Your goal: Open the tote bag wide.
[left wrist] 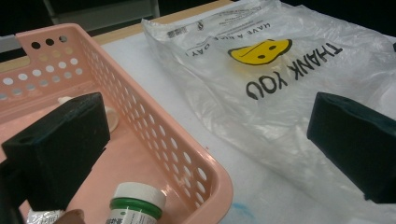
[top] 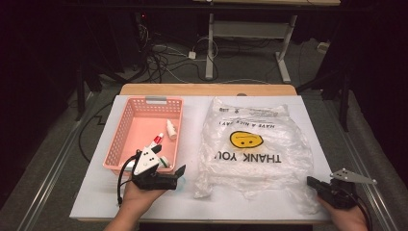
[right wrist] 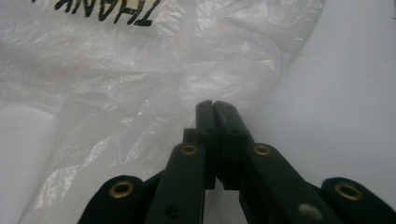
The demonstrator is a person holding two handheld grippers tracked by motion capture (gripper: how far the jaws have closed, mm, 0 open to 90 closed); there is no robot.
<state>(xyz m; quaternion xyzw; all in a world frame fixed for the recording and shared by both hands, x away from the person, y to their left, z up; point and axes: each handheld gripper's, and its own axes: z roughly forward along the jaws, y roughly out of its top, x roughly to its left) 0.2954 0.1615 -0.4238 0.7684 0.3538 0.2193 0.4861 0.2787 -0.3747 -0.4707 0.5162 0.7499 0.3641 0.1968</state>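
Note:
A pink perforated basket (top: 122, 125) sits on the left of the white table. It holds a small white bottle (top: 171, 130), a red-capped tube (top: 156, 139) and a green-capped white bottle (left wrist: 137, 203). A crumpled clear plastic bag (top: 250, 144), printed "THANK YOU" with a yellow smiley, lies flat to its right. My left gripper (top: 169, 169) stands wide open, straddling the basket's near right corner with one jaw over the basket and one over the bag side. At the bag's near right edge my right gripper (top: 310, 182) is shut, tips against the film; whether film is pinched is unclear.
Beyond the white table cover (top: 192, 103), a wooden strip (top: 207, 89) marks the far table edge. Past it are floor cables (top: 163, 57) and white desk legs (top: 210, 48). A faint blue smudge (left wrist: 243, 207) marks the table by the basket corner.

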